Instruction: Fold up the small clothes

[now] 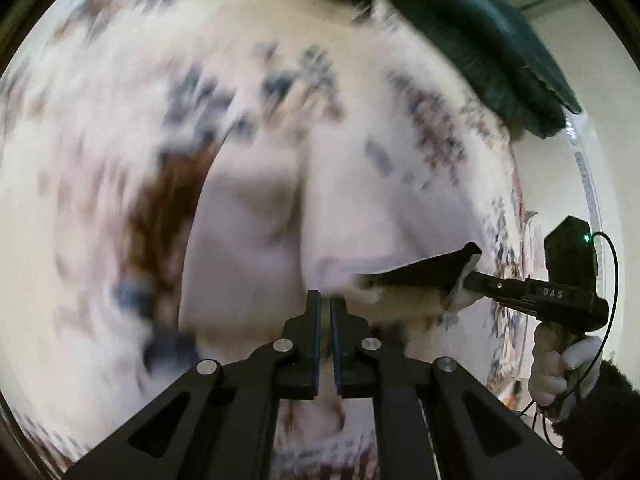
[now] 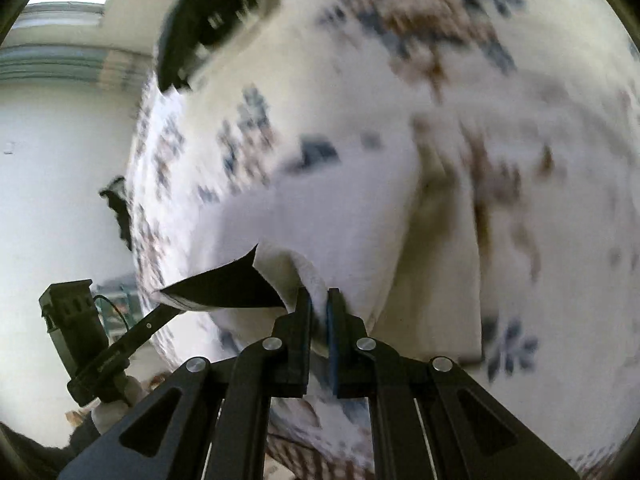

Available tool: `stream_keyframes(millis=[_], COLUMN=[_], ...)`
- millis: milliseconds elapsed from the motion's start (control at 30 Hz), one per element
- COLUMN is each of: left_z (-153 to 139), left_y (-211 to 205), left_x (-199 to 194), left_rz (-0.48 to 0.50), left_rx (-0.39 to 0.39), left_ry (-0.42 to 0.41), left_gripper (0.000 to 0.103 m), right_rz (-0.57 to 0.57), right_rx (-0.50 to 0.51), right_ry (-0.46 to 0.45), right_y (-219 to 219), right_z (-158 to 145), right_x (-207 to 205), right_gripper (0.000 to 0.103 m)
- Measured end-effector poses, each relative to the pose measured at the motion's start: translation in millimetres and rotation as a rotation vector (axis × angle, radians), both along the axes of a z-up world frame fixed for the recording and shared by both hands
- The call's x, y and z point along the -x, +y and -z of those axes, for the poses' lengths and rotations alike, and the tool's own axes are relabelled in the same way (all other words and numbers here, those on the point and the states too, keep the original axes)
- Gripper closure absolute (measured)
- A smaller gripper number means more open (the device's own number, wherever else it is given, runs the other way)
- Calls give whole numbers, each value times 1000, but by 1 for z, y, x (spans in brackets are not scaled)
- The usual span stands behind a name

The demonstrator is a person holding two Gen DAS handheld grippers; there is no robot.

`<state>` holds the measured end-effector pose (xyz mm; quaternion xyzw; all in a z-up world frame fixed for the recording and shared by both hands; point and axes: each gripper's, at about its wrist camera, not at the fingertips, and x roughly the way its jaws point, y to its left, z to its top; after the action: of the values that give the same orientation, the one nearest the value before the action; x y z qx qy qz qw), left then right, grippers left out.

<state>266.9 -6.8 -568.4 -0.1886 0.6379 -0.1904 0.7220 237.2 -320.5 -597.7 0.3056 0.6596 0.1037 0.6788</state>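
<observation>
White wall [image 2: 60, 184]; patterned bedspread [image 2: 400, 100]; dark pillow [image 1: 460, 40]

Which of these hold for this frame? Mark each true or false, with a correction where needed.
1. Both tongs are shut on the white garment. True: left tongs, right tongs.
2. The surface underneath is plain green. False: it is a pale patterned cloth.
3. The hand on the right tool wears a white glove. True.
4. The garment lies flat, untouched. False: both tongs pinch its edge.
5. A dark item lies at the far edge. True.
</observation>
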Motion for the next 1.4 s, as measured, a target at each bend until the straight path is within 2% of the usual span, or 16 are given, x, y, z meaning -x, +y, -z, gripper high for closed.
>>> stream_keyframes(millis=[100, 200, 233, 267, 333, 500, 667, 700, 733, 800, 833, 933, 1033, 1100, 1267, 1400], left_z=[23, 13, 7, 0, -14, -5, 29, 33, 36, 37, 35, 35, 48, 59, 44, 35], left_y=[18, 38, 40, 42, 40, 13, -26, -32, -35, -34, -29, -13, -6, 3, 17, 4], left_x=[15, 16, 12, 6, -15, -80, -133, -135, -136, -139, -136, -138, -141, -144, -121, -79], left_rz=[-73, -161, -175, -190, -227, -211, -122, -98, -69, -44, -36, -47, -45, -88, -158, -95], left_rx=[-18, 17, 24, 33, 58, 114, 71, 55, 31, 35, 54, 79, 51, 121, 208, 150], left_ry=[147, 149, 131, 104, 43, 15, 70, 60, 53, 46, 35, 38, 42, 103, 135, 152], left_gripper=[99, 85, 68, 49, 37, 37, 42, 54, 92, 92, 92, 92, 95, 90, 51, 50], right_rz=[-56, -66, -60, -50, -15, 177, 374, 396, 408, 413, 394, 403, 441, 453, 414, 351], right_rx=[24, 26, 32, 44, 52, -11, -161, -188, -212, -232, -232, -159, -110, -135, -129, -147], right_ry=[66, 100, 96, 97, 81, 55, 62, 77, 101, 109, 119, 64, 80, 134, 134, 153], right_y=[5, 0, -4, -9, -21, -62, -84, -83, -80, -72, -67, -70, -78, -77, -74, -59], right_z=[17, 15, 11, 6, -2, -9, 18, 28, 38, 47, 51, 41, 48, 59, 39, 26], right_x=[18, 30, 31, 32, 32, 16, -17, -25, -33, -47, -53, -56, -55, -55, -42, -16], right_gripper=[94, 88, 80, 56, 36, 36, 36, 36, 36, 61, 95, 96, 97, 96, 50, 45])
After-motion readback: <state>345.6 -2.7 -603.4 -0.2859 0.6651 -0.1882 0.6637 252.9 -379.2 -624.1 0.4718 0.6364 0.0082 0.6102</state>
